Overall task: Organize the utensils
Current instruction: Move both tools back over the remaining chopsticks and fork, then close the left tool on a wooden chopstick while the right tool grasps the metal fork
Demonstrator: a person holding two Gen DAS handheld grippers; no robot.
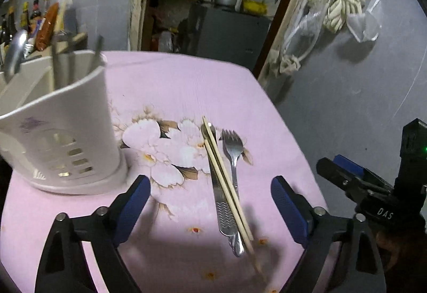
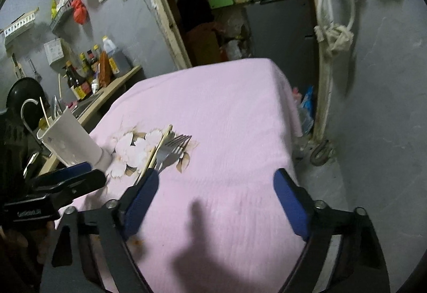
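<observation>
- Both tongs — left gripper (image 1: 210, 210) and right gripper (image 2: 216, 207) — gaping wide, holding nothing.
- Chopsticks (image 1: 226, 183) lying across a flat utensil (image 1: 220, 202) beside the fork (image 1: 232, 154), near the holder (image 1: 61, 133) — risking snagging a neighbour.

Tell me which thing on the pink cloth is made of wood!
The chopsticks: a pale, thin wooden pair lying across the shiny metal knife, beside the metal fork.

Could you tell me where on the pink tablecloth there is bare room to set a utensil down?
Free: the far half of the tablecloth beyond the fork, and its right side. Crowded: the white holder on the left, chopsticks crossing the utensils.
</observation>
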